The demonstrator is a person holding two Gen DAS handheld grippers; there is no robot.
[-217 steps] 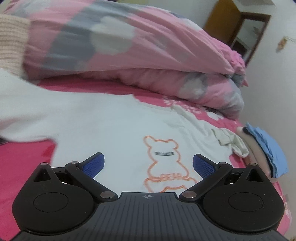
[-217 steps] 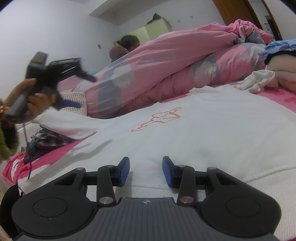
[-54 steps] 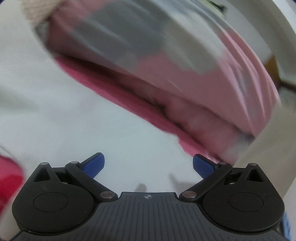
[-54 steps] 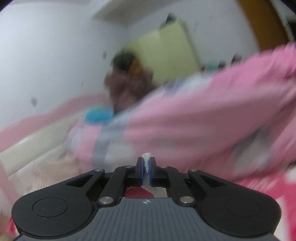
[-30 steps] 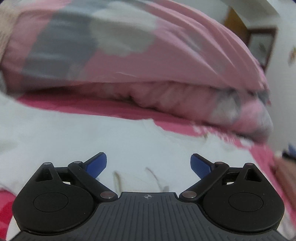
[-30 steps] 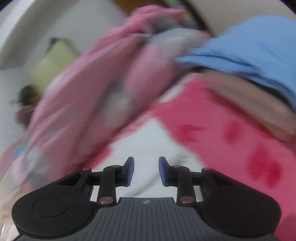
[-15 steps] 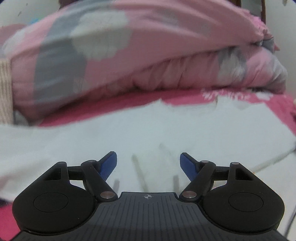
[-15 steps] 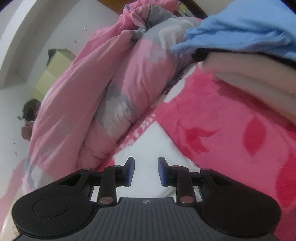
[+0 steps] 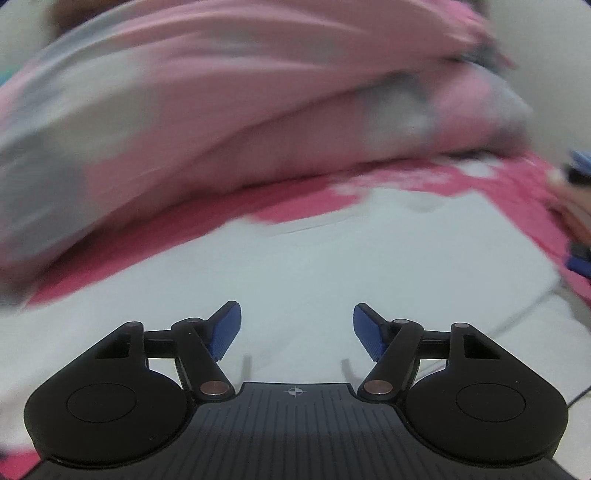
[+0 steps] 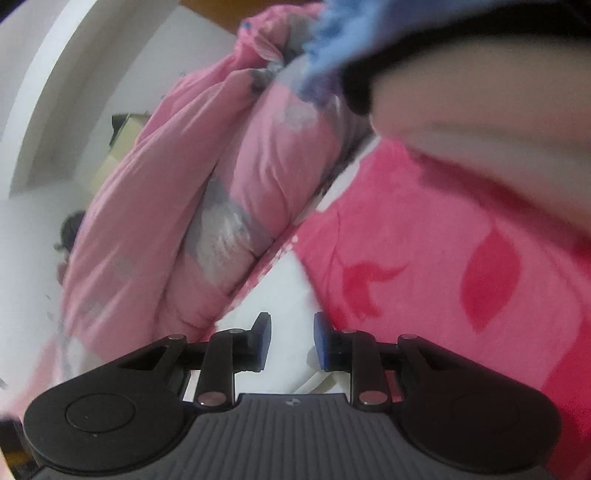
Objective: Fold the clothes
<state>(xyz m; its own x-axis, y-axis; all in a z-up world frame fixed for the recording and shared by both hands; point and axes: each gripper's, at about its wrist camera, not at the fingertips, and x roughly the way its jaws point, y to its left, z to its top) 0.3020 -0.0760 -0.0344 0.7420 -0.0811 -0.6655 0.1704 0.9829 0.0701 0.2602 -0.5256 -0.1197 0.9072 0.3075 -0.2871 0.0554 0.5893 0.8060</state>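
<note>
My left gripper (image 9: 297, 325) has its jaws wide apart but closing now, and nothing is between them. Its blue pads (image 9: 226, 328) hang above the white shirt (image 9: 332, 266), and I cannot see them touch the cloth. My right gripper (image 10: 291, 341) has its jaws open with only a narrow gap, and the gap is empty. Behind that gap I see a corner of the shirt (image 10: 280, 295), but the pads (image 10: 320, 341) do not press on it.

The shirt lies flat on the bed (image 9: 509, 184), which has a pink sheet with darker leaf shapes in the right wrist view (image 10: 491, 280). In the left wrist view a fold line crosses the white cloth on the right side. I can read no writing or label on the shirt; the picture from the left wrist is blurred.

Behind the shirt lies a big pink duvet (image 9: 240, 110) with grey and white patches, rolled up along the far side of the bed (image 10: 177, 206). Just beside the shirt, at the right, is a pile of clothes (image 10: 480, 110): beige cloth below, something dark on it, and blue cloth (image 10: 343, 29) on top. This pile fills the upper right of the right wrist view, very near the camera. Far back at the left a person (image 10: 68, 236) is visible, small and unclear.
</note>
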